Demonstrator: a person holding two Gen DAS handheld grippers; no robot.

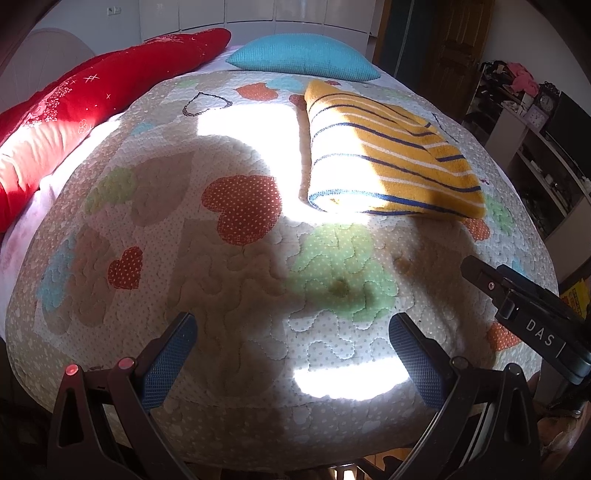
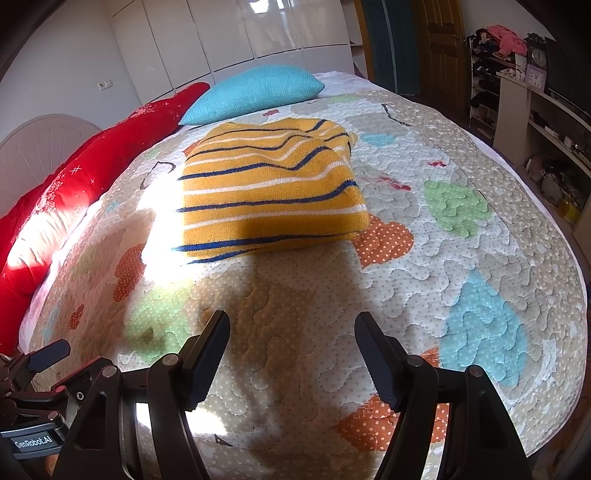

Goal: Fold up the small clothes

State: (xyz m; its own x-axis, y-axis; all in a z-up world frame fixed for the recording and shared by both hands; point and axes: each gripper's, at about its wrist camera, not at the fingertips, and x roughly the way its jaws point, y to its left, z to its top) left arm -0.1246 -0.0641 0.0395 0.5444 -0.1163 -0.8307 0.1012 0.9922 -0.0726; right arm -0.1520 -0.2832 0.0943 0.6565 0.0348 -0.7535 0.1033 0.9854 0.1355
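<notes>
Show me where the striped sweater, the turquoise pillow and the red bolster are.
Striped sweater (image 2: 269, 192): right wrist view, middle of the folded top layer.
Turquoise pillow (image 1: 303, 55): left wrist view, centre of its knitted face.
Red bolster (image 1: 92, 107): left wrist view, sunlit upper side, mid-length.

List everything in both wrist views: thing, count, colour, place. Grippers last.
striped garment: 1, yellow with navy and white stripes, folded, lying on the quilt ahead of both grippers
quilt: 1, beige and white with orange, green and blue heart patches, covering the bed
blue pillow: 1, turquoise, at the far end of the bed beyond the garment
red bedding: 1 long bundle, red with white pattern, along the bed's left edge
wardrobe: 1, glossy white, against the far wall
shelf unit: 1, white, cluttered, right of the bed
left gripper: 1, black with blue pads, jaws open, empty, over the near quilt
right gripper: 1, black, jaws open, empty, over the near quilt
</notes>
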